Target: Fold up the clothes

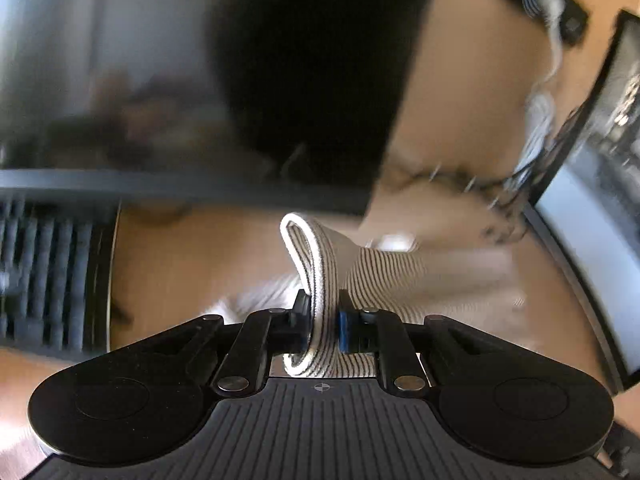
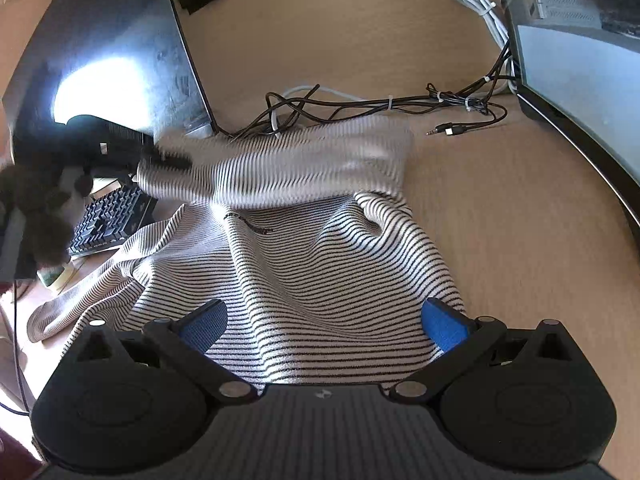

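A white garment with thin black stripes (image 2: pixel 320 264) lies rumpled on the wooden desk (image 2: pixel 520 220). My right gripper (image 2: pixel 324 320) stands open just above its near part, blue pads (image 2: pixel 444 326) wide apart with cloth under them but not pinched. One part of the garment is lifted and stretched to the left, blurred. My left gripper (image 1: pixel 324 308) is shut on a folded, ribbed edge of the striped garment (image 1: pixel 312 264), which loops up between its pads. In the right wrist view the left gripper (image 2: pixel 168 156) shows as a dark shape at the lifted cloth's left end.
A dark monitor (image 2: pixel 120 40) leans at the back left, with a black keyboard (image 2: pixel 108 220) below it. A tangle of black and white cables (image 2: pixel 380 104) and a loose audio plug (image 2: pixel 440 131) lie behind the garment. A second screen (image 2: pixel 580 60) borders the right.
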A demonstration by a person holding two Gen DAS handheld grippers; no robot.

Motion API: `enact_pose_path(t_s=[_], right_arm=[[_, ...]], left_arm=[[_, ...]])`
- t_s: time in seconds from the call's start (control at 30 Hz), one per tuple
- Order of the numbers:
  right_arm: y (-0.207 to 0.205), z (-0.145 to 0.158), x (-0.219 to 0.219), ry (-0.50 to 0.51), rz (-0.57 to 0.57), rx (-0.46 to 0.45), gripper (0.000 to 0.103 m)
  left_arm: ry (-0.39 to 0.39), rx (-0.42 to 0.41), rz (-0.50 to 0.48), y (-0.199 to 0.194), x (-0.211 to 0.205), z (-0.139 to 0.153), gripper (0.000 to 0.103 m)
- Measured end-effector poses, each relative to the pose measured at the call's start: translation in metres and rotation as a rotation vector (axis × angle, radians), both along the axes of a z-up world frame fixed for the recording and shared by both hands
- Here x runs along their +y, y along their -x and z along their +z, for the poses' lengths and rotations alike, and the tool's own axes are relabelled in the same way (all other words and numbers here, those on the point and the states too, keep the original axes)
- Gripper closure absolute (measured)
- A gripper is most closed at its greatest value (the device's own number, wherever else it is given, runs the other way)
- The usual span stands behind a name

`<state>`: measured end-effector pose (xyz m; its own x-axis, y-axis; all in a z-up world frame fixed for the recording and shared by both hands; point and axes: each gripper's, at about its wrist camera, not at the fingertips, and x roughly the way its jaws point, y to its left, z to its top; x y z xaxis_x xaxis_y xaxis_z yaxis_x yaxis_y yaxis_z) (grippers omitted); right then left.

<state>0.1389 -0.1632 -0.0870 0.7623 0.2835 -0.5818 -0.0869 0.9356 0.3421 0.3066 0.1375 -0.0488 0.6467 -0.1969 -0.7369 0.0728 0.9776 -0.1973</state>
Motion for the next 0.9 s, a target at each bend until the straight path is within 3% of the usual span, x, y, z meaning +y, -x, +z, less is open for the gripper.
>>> enact_pose_path(t_s=[0.07, 0.17, 0.23, 0.43, 0.53, 0.67, 0.77, 0.9], right_arm=[[-0.001, 0.001, 0.002, 0.015, 0.008, 0.008, 0.0], [-0.006, 0.004, 0.007, 0.061, 0.028, 0.033, 0.0], [-0.009, 0.006, 0.014, 0.107, 0.045, 0.055, 0.0], [-0.019, 0.008, 0.032, 0.274, 0.142, 0.127, 0.0], [-0.026, 0.019, 0.024, 0.212, 0.142, 0.157, 0.0], [-0.034, 0.038, 0.029, 0.194, 0.141, 0.076, 0.0], [-0.046, 0.044, 0.044, 0.207, 0.155, 0.018, 0.0], [-0.061, 0.051, 0.061, 0.118, 0.173, -0.008, 0.0]], left_arm=[[-0.028, 0.04, 0.025, 0.001, 0.007, -0.014, 0.071], [-0.035, 0.046, 0.073, 0.006, 0.023, -0.019, 0.069], [-0.035, 0.02, 0.122, 0.018, 0.039, -0.007, 0.054], [-0.024, -0.031, 0.269, 0.088, 0.103, 0.023, 0.031], [-0.076, 0.011, 0.391, 0.126, 0.139, 0.019, 0.029], [-0.108, 0.102, 0.553, 0.159, 0.177, 0.005, 0.028], [-0.098, 0.119, 0.583, 0.17, 0.186, 0.001, 0.028], [-0.078, 0.128, 0.59, 0.172, 0.189, -0.004, 0.026]])
